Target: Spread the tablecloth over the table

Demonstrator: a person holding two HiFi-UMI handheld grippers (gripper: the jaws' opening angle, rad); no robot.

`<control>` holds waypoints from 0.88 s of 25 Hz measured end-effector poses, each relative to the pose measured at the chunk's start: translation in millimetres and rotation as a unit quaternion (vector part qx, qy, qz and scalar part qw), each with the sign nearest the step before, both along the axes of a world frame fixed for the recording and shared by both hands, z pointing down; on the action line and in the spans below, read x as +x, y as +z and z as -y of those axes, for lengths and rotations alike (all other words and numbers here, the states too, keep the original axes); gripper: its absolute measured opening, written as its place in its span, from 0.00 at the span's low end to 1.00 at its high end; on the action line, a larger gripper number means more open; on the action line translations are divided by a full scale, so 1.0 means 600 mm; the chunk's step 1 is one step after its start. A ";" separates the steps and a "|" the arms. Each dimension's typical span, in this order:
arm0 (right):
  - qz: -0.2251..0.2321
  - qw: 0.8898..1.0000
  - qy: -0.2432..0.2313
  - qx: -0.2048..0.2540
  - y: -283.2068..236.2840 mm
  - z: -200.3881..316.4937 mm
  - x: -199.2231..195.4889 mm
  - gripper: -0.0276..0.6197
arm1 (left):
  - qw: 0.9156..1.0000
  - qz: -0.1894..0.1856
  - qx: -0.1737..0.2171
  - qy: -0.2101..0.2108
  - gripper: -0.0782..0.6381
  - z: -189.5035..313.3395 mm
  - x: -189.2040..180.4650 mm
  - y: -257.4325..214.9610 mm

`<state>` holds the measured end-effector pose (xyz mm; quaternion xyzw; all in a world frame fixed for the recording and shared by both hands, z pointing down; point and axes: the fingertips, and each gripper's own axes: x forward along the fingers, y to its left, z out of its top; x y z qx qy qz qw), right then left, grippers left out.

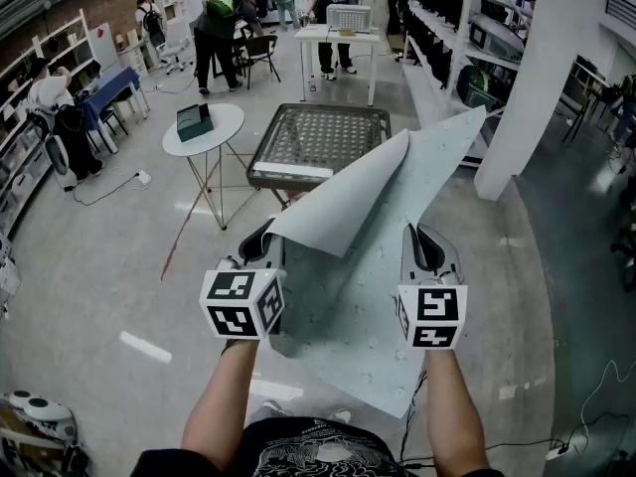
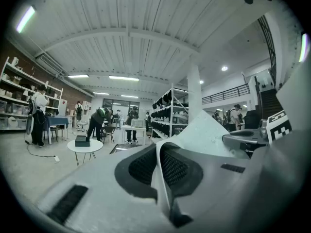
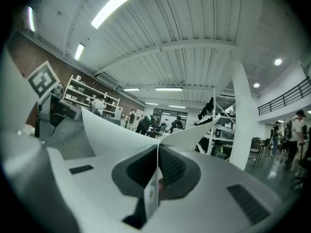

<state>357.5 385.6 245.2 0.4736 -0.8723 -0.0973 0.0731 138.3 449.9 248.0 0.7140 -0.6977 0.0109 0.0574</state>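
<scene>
Left gripper: clenched on the tablecloth. In the left gripper view the jaws meet with the thin edge of the cloth pinched upright between the ribbed pads.

Right gripper: likewise clamped on the cloth. The right gripper view shows a narrow strip of its edge sandwiched between the closed jaws, and the sheet sweeps away to the left.

Both grippers are held level, side by side and apart, at the ends of bare forearms.

Tablecloth: pale, finely dotted, held in the air in front of the person. Its left part curls up and over in a loose roll. A far corner points up and right towards the white pillar. The lower part hangs down towards the floor between the two arms.

Table: dark frame with a perforated top, standing ahead of the grippers and uncovered. In the head view the curled cloth overlaps the table's near right corner; contact cannot be confirmed.

Surroundings: a round side table stands just left of the table and carries a dark box.
</scene>
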 end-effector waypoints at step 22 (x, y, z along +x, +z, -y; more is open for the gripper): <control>-0.027 0.999 0.022 -0.001 0.021 0.168 -0.029 0.05 | 0.999 -0.030 -0.015 0.005 0.12 0.166 -0.054 0.043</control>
